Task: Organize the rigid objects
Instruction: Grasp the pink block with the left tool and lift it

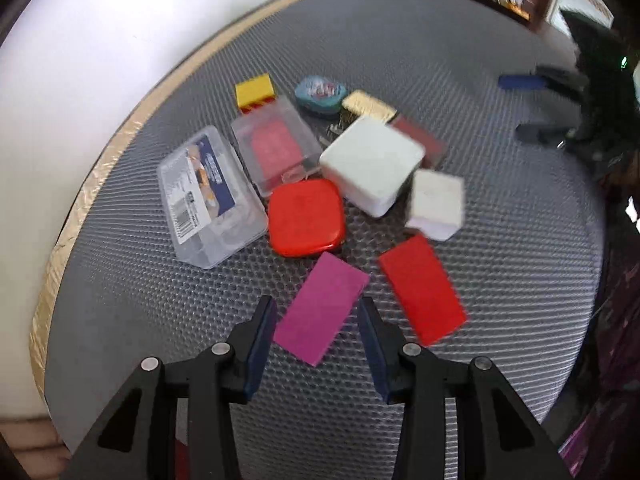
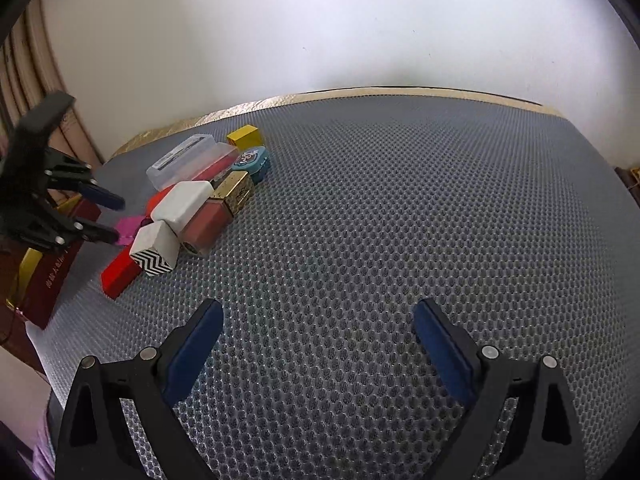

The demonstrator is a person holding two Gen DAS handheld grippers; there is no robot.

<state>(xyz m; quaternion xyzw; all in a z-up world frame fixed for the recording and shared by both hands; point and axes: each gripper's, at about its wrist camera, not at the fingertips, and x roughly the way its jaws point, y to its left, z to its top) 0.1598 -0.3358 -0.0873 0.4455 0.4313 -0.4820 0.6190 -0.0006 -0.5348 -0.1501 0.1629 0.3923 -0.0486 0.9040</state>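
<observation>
Several boxes lie clustered on the grey mesh table (image 1: 500, 240). My left gripper (image 1: 318, 312) is open, its fingers either side of the near end of a flat magenta box (image 1: 322, 306). Beside it lie a flat red box (image 1: 422, 290), a rounded red case (image 1: 306, 216), a large white box (image 1: 372, 164), a small white cube (image 1: 436, 204), and two clear plastic cases (image 1: 210, 196) (image 1: 276, 144). My right gripper (image 2: 318, 320) is open and empty over bare mesh, right of the cluster. The right wrist view shows the left gripper (image 2: 114, 218) at the magenta box (image 2: 130, 226).
At the far side of the cluster sit a yellow block (image 1: 254, 90), a teal tin (image 1: 320, 94) and a gold box (image 1: 368, 106). The table's gold-taped edge (image 1: 108, 152) runs on the left against a white wall. A dark red box (image 2: 56, 276) stands off the table's left edge.
</observation>
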